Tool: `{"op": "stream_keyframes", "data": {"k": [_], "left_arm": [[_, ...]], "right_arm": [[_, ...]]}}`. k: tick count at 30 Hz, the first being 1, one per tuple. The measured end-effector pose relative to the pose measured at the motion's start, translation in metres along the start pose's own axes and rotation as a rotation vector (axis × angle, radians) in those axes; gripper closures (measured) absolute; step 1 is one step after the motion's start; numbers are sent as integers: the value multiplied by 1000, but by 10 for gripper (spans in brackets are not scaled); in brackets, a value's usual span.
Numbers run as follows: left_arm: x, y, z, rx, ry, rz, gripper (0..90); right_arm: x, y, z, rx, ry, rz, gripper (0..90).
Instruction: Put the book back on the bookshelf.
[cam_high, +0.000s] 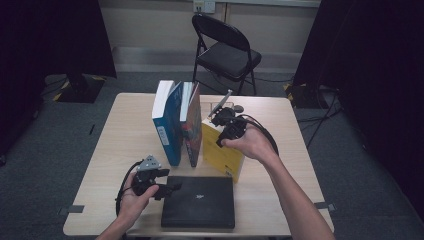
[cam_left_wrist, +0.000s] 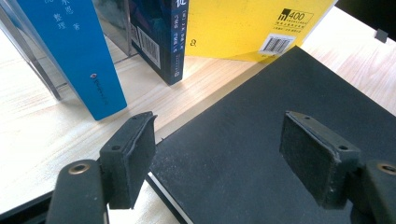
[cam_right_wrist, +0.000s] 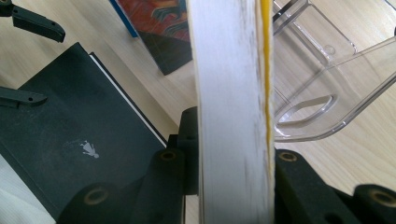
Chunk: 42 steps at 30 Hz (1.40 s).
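The right gripper (cam_high: 226, 131) is clamped on the yellow book (cam_high: 223, 152), its jaws pressing on either side of the upper edge; the book stands upright on the table (cam_high: 120, 127), just to the right of the dark-covered book (cam_high: 190, 125) and the blue book (cam_high: 167, 122). The step in hand looks to be setting this book into the row, so the grip should stay firm and square on the page block; the bottom edge ought to bear flat on the wood before the jaws let go, or the book may tip toward the black book (cam_high: 199, 201) lying flat in front. It would help to ease it sideways until its cover rests against the dark-covered neighbour; a lean that way is safer than a lean outward.

The left gripper (cam_high: 159, 184) hovers with its jaws spread wide and nothing between them, just over the left edge of the black book; it could steady the row if needed.

The right gripper view gives the white page edges (cam_right_wrist: 229, 107) squeezed between the jaws, and a clear plastic stand (cam_right_wrist: 322, 74) right beside the yellow book, which the high view barely hints at; the left gripper view shows the barcode (cam_left_wrist: 276, 44) on the yellow cover and the feet of the standing books on the wood; the high view alone lays out the whole row and both hands.
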<state>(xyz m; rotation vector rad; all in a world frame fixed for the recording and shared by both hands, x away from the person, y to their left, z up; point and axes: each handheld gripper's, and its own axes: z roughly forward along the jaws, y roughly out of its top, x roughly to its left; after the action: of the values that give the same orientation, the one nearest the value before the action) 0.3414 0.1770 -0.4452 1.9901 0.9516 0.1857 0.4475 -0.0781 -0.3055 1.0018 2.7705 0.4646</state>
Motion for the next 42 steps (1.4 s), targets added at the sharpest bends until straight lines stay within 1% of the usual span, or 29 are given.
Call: {"op": "stream_keyframes", "data": {"k": [6,7,14,22,26,27,32,34,37,42], "left_arm": [[1,0,0,-3,3,-4,264],[1,0,0,-4,5,-4,264],[1,0,1,-2,4,-5,264],[1,0,1,-1,3,-7,264],[2,0,1,2,3,-9,264],[2,0,1,2,3,-9,264],[3,0,3,6,4,-11,264],[3,0,3,7,4,-9,264],[3,0,3,7,4,-7,264],[4,0,4,8,6,-15,264]], "right_arm": [[-4,-1,1,7,-1,14,734],[-4,-1,1,8,-7,15,739],[0,0,0,15,-17,33,749],[-1,0,0,17,-19,90,751],[-2,2,0,17,-33,118,750],[-3,3,-1,18,-32,131,751],[-3,10,-3,0,-32,161,750],[-2,13,-3,2,-38,172,750],[-4,20,-1,-1,-32,196,750],[-5,28,-1,2,-29,235,750]]}}
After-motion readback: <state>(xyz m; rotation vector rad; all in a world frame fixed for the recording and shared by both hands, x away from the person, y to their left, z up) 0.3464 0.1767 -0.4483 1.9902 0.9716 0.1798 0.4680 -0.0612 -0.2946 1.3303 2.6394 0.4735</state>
